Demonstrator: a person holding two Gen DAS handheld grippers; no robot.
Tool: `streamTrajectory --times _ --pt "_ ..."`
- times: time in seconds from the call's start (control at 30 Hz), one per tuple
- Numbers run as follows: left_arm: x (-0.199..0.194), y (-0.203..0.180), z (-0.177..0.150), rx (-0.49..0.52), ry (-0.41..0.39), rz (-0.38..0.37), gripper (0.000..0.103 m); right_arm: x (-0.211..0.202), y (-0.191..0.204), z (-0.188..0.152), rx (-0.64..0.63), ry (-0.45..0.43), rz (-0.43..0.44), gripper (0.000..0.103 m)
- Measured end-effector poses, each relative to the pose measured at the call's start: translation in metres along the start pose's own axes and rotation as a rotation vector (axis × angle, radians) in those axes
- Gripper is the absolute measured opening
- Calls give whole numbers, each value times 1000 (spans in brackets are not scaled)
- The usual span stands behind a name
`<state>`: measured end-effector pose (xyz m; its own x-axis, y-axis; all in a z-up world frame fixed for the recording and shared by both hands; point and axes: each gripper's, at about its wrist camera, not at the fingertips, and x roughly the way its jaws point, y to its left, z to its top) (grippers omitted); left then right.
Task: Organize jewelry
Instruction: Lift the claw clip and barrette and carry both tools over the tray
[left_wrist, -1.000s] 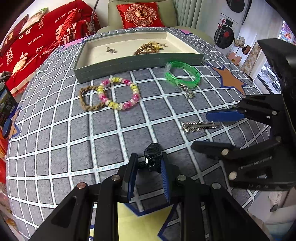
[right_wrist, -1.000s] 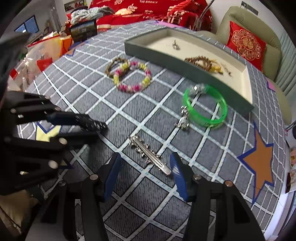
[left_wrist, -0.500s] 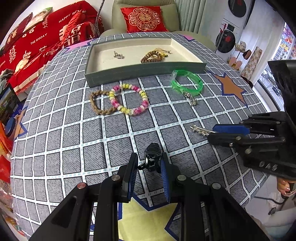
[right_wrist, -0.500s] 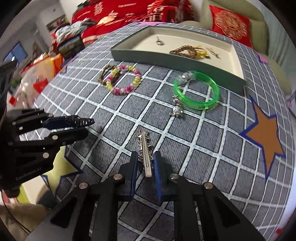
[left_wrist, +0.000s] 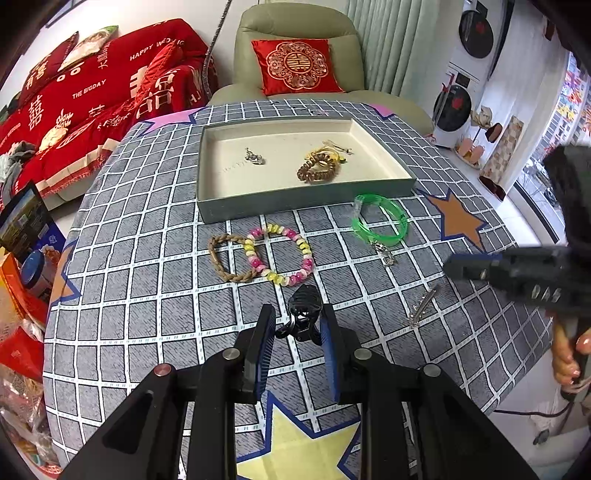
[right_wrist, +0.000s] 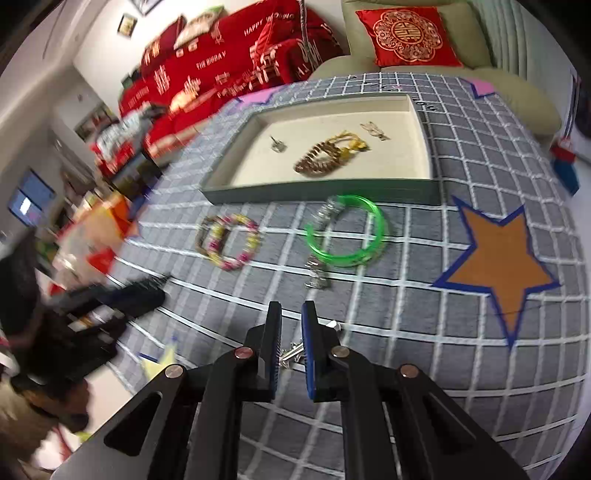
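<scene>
The left gripper (left_wrist: 297, 326) pinches a black hair claw (left_wrist: 303, 312) above the surface (left_wrist: 147, 295); the right gripper (right_wrist: 291, 341) clamps a silver hair clip (right_wrist: 291, 354). The tray (left_wrist: 295, 201) lies at 12 o'clock.

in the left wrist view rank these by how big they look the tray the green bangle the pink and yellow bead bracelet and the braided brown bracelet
1. Tray, by far the largest.
2. Pink and yellow bead bracelet.
3. Green bangle, close to the bead bracelet, so that order is unsure.
4. Braided brown bracelet, smallest, partly under the bead bracelet.
</scene>
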<state>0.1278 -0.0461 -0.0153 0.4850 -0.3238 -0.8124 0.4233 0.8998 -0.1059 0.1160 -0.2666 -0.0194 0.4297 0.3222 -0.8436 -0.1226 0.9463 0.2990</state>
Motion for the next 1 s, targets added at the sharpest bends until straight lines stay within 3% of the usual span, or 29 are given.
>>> streamTrajectory --times 0.3,0.33,0.4,0.43,0.47,0.7,0.73,0.83,0.87,1.0 --pt "7 4 -11 -14 22 1 35 31 -26 -30 225 152 -45 16" --pt "7 5 -11 -17 22 -1 35 31 -27 -33 255 148 -39 21" --pt "8 5 -12 -21 22 -6 35 29 -26 -36 290 129 -25 42" --pt "8 6 -12 -21 21 -7 35 29 -24 -35 302 123 -21 62" --pt "8 6 -12 -22 22 -7 35 30 -22 -34 311 119 -33 71" --pt "6 17 -19 -47 21 -4 35 55 16 -14 154 101 -239 67" --pt "6 20 -20 -54 23 -1 35 57 22 -14 115 105 -270 61" --pt "5 27 -21 -67 23 8 35 56 27 -14 63 99 -331 24" --pt "5 29 -21 -70 21 10 35 54 24 -14 70 95 -323 18" --pt "2 33 -18 -83 12 6 35 42 3 -17 176 57 -187 18"
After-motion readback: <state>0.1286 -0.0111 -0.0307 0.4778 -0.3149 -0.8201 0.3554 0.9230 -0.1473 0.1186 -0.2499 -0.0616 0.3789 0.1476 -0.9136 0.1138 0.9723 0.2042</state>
